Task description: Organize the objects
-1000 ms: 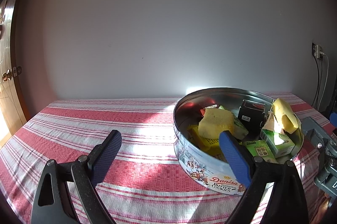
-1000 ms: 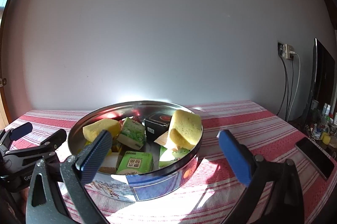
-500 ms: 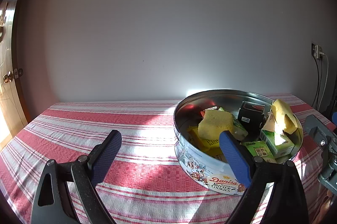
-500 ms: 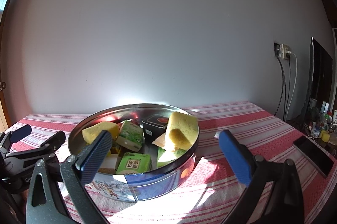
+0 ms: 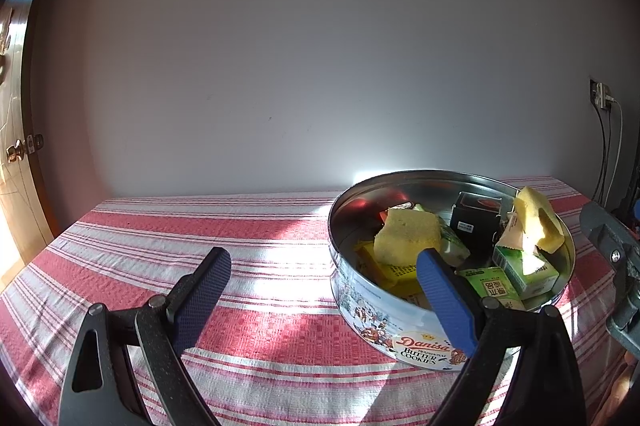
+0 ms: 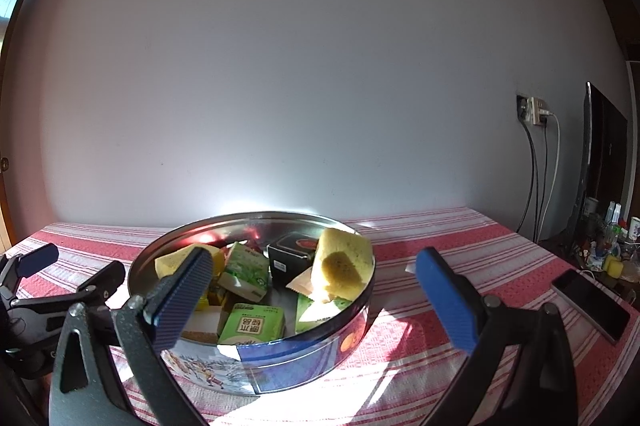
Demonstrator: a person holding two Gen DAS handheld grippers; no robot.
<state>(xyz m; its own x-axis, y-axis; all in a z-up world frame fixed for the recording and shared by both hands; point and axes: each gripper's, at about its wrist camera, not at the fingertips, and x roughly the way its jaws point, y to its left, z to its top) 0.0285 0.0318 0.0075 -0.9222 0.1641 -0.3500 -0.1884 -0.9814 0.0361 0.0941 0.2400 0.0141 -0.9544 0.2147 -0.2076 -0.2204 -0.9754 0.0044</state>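
A round Danisa cookie tin [image 5: 404, 322] [image 6: 320, 350] stands on the red-and-white striped tablecloth. It holds two yellow sponges [image 5: 406, 240] [image 6: 342, 268], green cartons [image 6: 252, 324] [image 5: 526, 264], a black box [image 6: 290, 260] [image 5: 474, 222] and yellow packets. My left gripper [image 5: 322, 292] is open and empty, held above the cloth at the tin's left rim. My right gripper [image 6: 314, 296] is open and empty, hovering at the tin's near right side. Each gripper shows at the edge of the other's view.
A black phone [image 6: 590, 300] lies on the cloth at the right. Beyond the table's right end are bottles and clutter [image 6: 610, 246], a dark screen and a wall socket with cables [image 6: 534, 109]. A wooden door [image 5: 16, 153] is at the left.
Both grippers have drawn back and risen slightly, so the tin sits a little lower and farther in each view. Both stay open. The tin's contents have not moved.
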